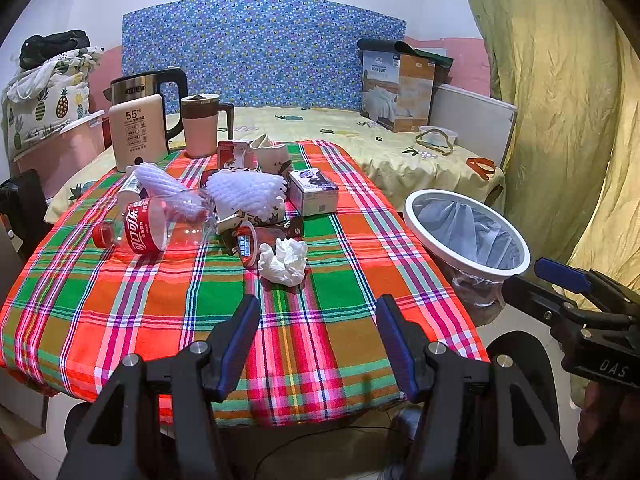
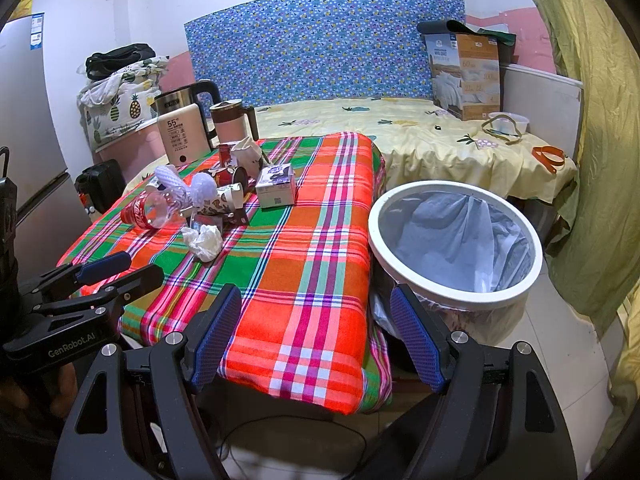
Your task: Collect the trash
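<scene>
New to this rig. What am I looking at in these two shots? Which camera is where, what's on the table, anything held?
No robot arm: a person holds a two-finger gripper in each hand, each with a fisheye camera looking along its fingers. One picture is from the left gripper, the other from the right gripper; each also shows the other at its edge. Both are open and hold nothing. On the checked tablecloth lies trash: a cola bottle, crumpled tissue, foam netting, a small carton, paper cups. A kettle stands at the far end. A lined bin stands beside the table.
</scene>
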`<state>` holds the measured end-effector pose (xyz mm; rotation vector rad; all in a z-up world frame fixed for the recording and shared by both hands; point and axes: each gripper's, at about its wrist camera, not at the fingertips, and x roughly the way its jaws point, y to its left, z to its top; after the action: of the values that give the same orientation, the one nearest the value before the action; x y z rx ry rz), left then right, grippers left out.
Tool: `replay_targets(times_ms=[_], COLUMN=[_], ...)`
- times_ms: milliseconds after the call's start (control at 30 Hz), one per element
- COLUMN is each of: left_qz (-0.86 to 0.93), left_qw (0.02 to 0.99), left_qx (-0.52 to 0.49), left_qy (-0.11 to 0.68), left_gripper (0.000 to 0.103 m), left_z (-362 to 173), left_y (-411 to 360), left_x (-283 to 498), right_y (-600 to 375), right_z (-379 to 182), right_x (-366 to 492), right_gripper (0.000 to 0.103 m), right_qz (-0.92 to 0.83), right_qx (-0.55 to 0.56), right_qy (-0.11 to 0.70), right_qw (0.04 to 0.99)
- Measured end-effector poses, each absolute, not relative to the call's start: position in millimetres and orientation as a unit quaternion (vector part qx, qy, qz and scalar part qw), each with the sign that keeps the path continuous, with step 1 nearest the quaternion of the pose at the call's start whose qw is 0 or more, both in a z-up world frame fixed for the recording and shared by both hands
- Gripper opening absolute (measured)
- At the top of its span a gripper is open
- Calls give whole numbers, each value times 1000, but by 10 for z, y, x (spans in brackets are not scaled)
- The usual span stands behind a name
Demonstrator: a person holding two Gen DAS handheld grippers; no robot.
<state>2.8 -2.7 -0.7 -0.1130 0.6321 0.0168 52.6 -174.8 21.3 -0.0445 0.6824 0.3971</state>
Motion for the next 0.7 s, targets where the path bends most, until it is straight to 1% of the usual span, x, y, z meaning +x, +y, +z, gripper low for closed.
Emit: replay_targets(times_ms=[700], left_qz=[7], left_qw=[949], left_qx=[-55], left_qy=[310], left_gripper=[62], left_z=[-7], left_y=[-60], left_x=[14], right_y=[-1764], right_z=[222], right_x=[528], right_gripper=[78], right_qz=[192], right_qx=[-22], right_qy=[333], right_qw=[923])
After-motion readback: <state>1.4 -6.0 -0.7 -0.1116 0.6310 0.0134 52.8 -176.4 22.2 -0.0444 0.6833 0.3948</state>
